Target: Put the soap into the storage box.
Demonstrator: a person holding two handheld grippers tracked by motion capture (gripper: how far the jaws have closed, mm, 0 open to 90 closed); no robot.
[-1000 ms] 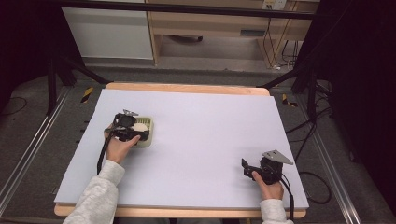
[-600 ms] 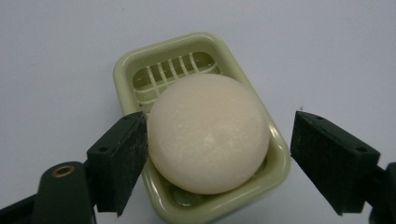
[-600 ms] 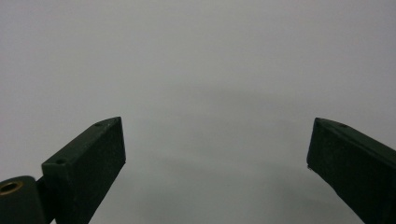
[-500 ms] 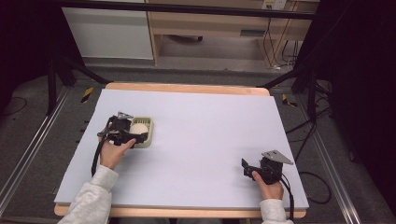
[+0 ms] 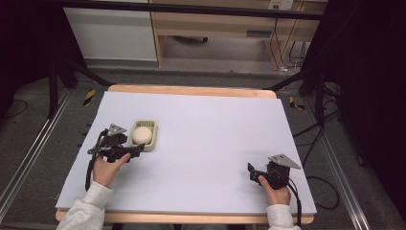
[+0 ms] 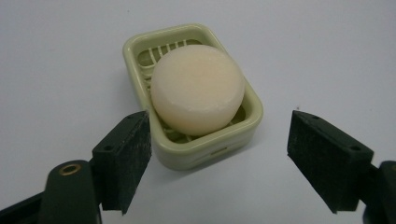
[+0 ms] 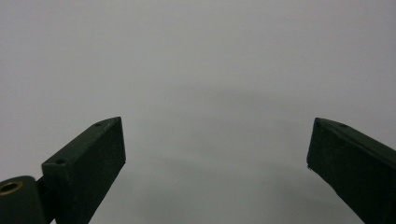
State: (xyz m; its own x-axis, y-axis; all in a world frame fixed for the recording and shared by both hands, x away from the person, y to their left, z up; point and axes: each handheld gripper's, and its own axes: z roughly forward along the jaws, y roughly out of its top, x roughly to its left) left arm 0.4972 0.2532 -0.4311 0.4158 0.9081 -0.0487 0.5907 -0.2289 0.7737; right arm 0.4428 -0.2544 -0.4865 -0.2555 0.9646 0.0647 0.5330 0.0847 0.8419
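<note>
My left gripper (image 5: pixel 136 150) sits at the left side of the white table (image 5: pixel 210 143), tips pointing right, just beside the near end of the pale green soap dish (image 5: pixel 144 135). A round cream soap bar (image 5: pixel 141 135) lies in the dish. The jaws have just been closing a bit, nothing between them. My right gripper (image 5: pixel 251 171) rests low at the right near the front edge, tips pointing left, well apart from the dish. Grey sleeves come in from the bottom. Cables trail on the floor past the table.
</note>
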